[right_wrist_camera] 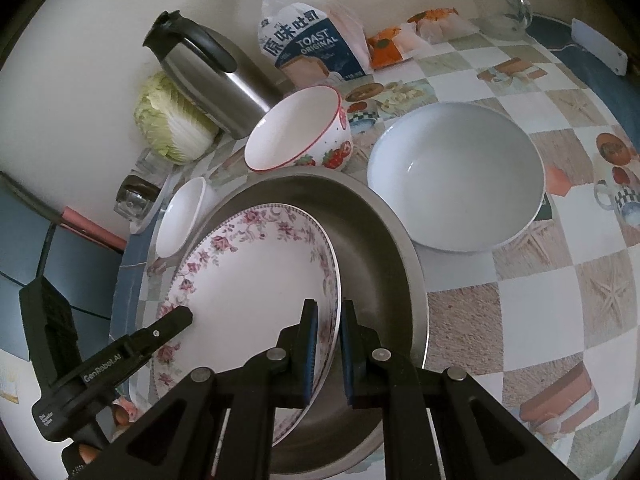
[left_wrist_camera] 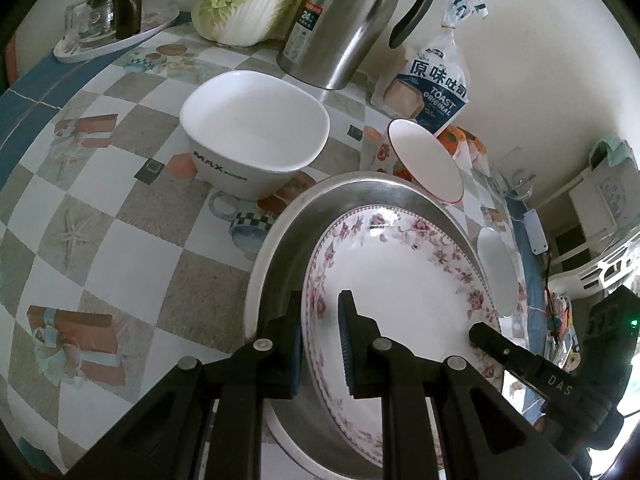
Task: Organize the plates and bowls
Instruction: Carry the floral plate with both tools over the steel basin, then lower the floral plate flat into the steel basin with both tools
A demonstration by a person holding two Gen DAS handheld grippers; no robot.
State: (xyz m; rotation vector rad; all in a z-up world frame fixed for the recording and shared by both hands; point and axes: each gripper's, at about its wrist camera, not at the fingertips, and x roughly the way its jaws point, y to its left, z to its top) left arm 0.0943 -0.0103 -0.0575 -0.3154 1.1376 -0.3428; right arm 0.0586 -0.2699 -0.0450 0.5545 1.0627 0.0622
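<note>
Right wrist view shows us with both claws, the right claw (right_wrist_camera: 329, 346) and the left claw (left_wrist_camera: 320, 344), nipped on opposite rims of the floral plate (right_wrist_camera: 248, 276), tilted inside the steel pan (right_wrist_camera: 372, 240) on the counter (right_wrist_camera: 520, 280); next, we judge, a level lowering.

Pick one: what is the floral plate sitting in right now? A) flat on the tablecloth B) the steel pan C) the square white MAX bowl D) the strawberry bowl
B: the floral plate leans tilted inside the steel pan, with the left gripper and the right gripper each straddling its rim on opposite sides.
</note>
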